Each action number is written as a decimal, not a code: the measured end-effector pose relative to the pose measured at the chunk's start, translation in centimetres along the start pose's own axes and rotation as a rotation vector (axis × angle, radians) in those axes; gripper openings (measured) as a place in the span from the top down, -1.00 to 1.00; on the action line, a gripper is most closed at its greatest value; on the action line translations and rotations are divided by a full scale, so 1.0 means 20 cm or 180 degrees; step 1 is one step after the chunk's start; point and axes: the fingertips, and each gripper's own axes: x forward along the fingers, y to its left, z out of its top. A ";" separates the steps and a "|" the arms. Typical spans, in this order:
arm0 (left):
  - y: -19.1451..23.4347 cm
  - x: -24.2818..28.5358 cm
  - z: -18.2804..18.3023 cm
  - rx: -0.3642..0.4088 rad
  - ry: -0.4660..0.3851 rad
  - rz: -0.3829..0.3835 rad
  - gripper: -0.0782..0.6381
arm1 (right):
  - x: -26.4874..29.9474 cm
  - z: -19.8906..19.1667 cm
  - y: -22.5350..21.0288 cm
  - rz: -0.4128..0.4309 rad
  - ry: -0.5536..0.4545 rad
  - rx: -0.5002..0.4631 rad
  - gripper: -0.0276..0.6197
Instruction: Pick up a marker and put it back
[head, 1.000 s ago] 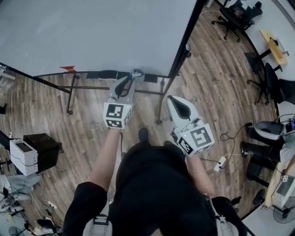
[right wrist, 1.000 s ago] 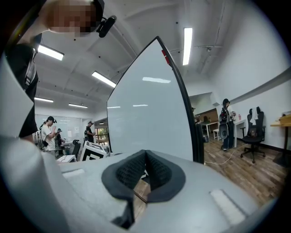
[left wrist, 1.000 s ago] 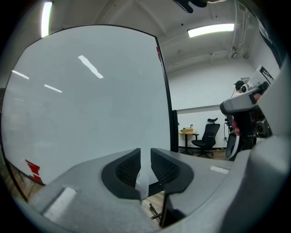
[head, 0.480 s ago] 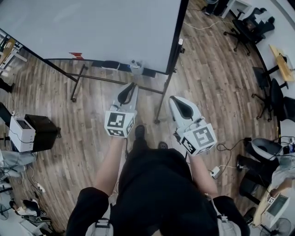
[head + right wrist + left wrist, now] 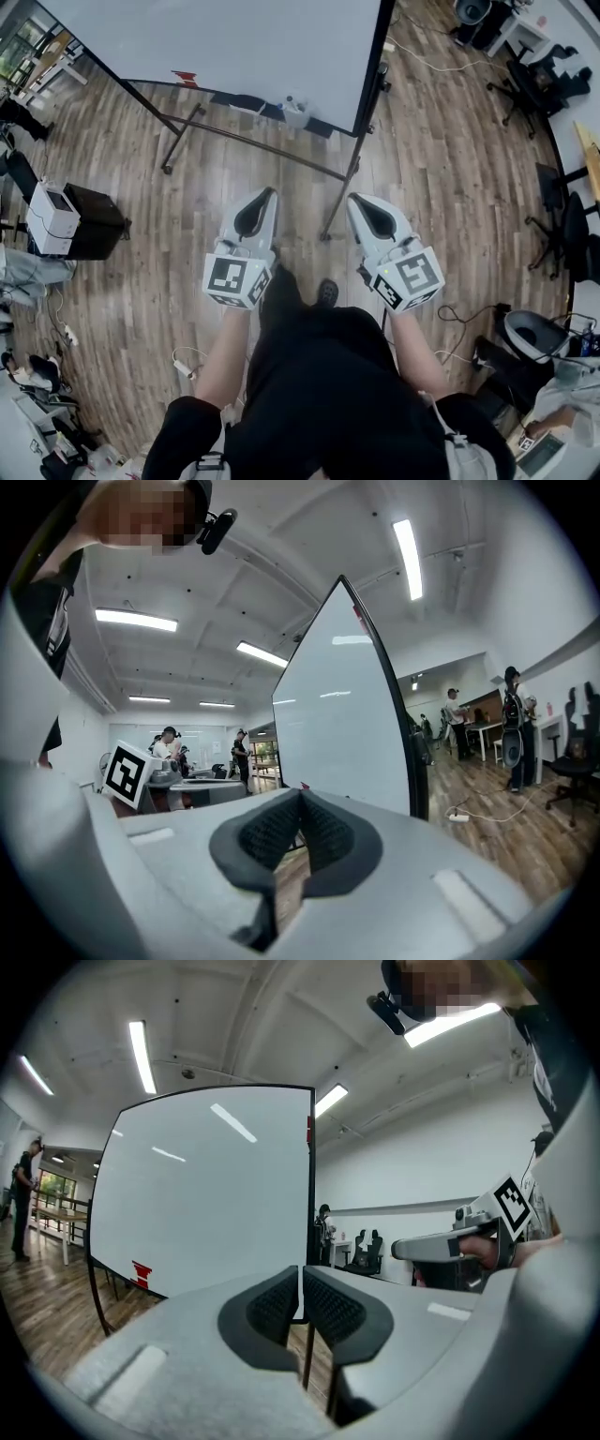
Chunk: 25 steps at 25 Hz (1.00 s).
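The person stood well back from the whiteboard (image 5: 234, 37), so neither claw could reach anything. No marker could be picked out. It was likely among the small dark things on the ledge (image 5: 246, 101) at the board's bottom edge, but they were too small to tell. The left gripper (image 5: 266, 192) held nothing, and its jaws were closing on thin air with a slim gap left. The right gripper (image 5: 355, 198) was clenched and empty too. Both hung low in front of the body, probably just resting.
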 end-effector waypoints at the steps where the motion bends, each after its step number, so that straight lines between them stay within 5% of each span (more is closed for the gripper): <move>1: -0.01 -0.03 0.00 -0.0007 -0.0001 0.0025 0.72 | -0.01 -0.01 0.01 0.0026 0.0010 -0.0005 0.91; 25: -0.13 -0.25 -0.01 -0.0157 0.0037 -0.0108 0.74 | -0.07 -0.08 0.28 0.0124 0.0166 -0.0304 0.91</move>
